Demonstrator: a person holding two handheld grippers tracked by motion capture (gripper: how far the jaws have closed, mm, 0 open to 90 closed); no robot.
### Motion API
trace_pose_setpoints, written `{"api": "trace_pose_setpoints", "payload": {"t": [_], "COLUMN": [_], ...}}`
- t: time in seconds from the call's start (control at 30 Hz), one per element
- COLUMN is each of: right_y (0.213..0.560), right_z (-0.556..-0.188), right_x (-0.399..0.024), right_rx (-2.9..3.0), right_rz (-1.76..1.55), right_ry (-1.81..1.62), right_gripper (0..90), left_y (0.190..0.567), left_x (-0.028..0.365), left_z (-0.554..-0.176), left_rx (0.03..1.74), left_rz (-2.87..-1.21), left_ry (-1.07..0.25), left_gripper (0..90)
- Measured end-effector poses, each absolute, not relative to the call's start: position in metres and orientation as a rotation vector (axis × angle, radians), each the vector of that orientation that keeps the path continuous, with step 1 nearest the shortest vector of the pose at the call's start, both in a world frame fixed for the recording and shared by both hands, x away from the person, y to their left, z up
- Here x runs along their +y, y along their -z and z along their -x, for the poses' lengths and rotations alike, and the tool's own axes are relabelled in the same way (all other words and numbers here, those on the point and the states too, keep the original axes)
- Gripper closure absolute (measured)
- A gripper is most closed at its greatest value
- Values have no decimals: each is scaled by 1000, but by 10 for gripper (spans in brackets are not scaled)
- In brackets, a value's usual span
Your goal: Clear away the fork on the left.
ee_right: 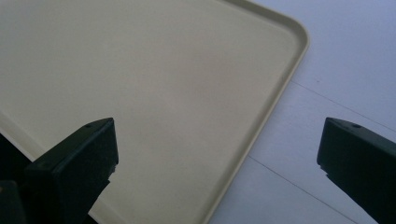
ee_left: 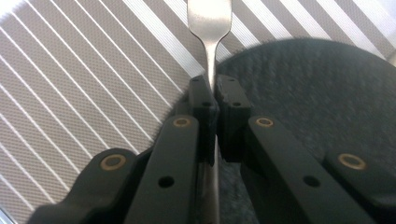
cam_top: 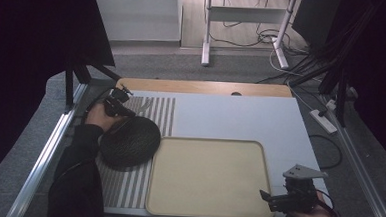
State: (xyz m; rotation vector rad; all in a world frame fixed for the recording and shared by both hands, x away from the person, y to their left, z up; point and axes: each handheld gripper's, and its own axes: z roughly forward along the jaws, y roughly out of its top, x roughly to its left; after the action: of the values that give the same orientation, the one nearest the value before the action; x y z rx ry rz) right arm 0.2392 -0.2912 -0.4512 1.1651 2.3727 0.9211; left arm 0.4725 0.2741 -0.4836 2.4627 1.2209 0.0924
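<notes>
A shiny metal utensil handle (ee_left: 208, 28) is clamped by the left gripper (ee_left: 215, 100); the right gripper (ee_right: 217, 149) is held wide open, empty, over the beige tray (ee_right: 280, 88).

High overhead view, two close tool cameras

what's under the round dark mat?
The striped placemat lies under the round dark mat, its stripes showing around it. The mat's right edge overlaps the beige tray rim. Anything directly beneath is covered.
</notes>
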Motion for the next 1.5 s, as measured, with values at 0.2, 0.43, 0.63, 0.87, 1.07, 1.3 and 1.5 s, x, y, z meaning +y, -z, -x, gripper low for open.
{"api": "trace_pose_setpoints", "payload": {"t": [0.2, 0.43, 0.63, 0.87, 1.07, 1.3, 1.5], "right_y": [451, 451, 451, 451, 451, 451, 451], "right_z": [-239, -238, -238, -238, -238, -237, -237], "right_x": [-291, -291, -291, -291, -291, -289, -289], "right_rx": [2372, 2372, 2372, 2371, 2373, 2374, 2375], "right_rz": [-1161, -1155, -1153, -1150, -1147, -1136, -1136], "right_ry": [-920, -921, -920, -921, -921, -915, -914], "right_gripper": [0, 0, 0, 0, 0, 0, 0], "left_y": [483, 478, 474, 470, 471, 473, 477], "left_x": [265, 258, 246, 236, 230, 215, 197], "left_z": [-452, -428, -408, -389, -364, -341, -330], "left_rx": [1203, 1198, 1167, 1173, 1215, 1215, 1222], "left_rz": [-2453, -2436, -2444, -2421, -2387, -2384, -2391], "left_ry": [-66, -48, -51, -42, -8, 11, 48], "left_gripper": [861, 861, 861, 861, 861, 861, 861]}}
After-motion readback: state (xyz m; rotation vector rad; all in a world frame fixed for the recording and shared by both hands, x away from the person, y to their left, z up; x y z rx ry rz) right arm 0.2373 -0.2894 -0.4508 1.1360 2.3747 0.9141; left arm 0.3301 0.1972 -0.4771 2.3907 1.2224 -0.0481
